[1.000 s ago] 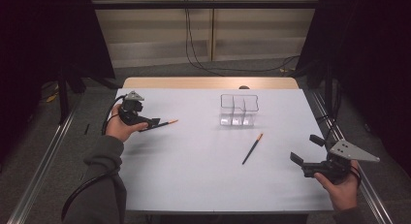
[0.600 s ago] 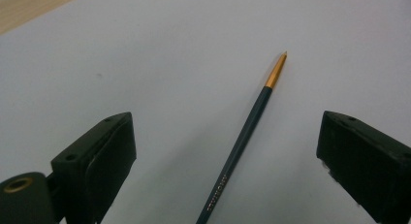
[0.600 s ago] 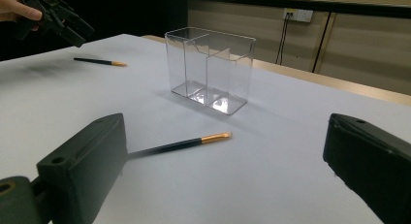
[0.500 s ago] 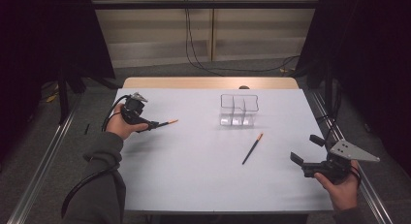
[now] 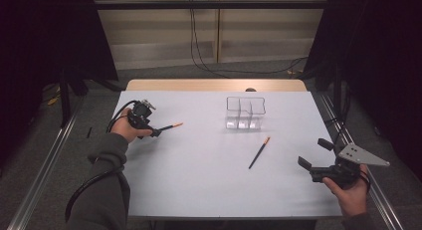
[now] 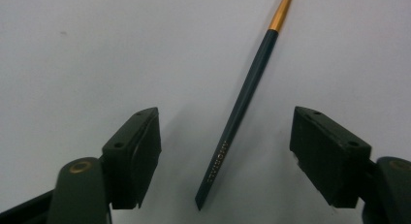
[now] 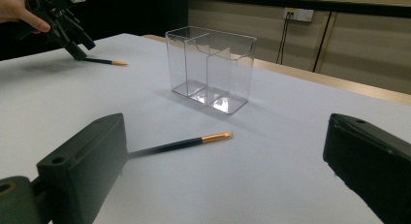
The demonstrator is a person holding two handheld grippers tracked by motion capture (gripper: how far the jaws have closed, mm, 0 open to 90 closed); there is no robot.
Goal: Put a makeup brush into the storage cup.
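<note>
Dark brush (image 6: 241,105) – gold tip away, flat | left gripper (image 6: 225,156) jaws closing, apparently untouched | right gripper (image 7: 223,185) agape

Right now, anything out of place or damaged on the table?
Nothing stands out. The clear holder stands upright and empty. One brush lies loose mid-table. The other brush lies flat between the left hand-held gripper's jaws, which have just been closing but aren't touching it.

Grey sleeve (image 5: 102,190) — black tools, trailing cables
</note>
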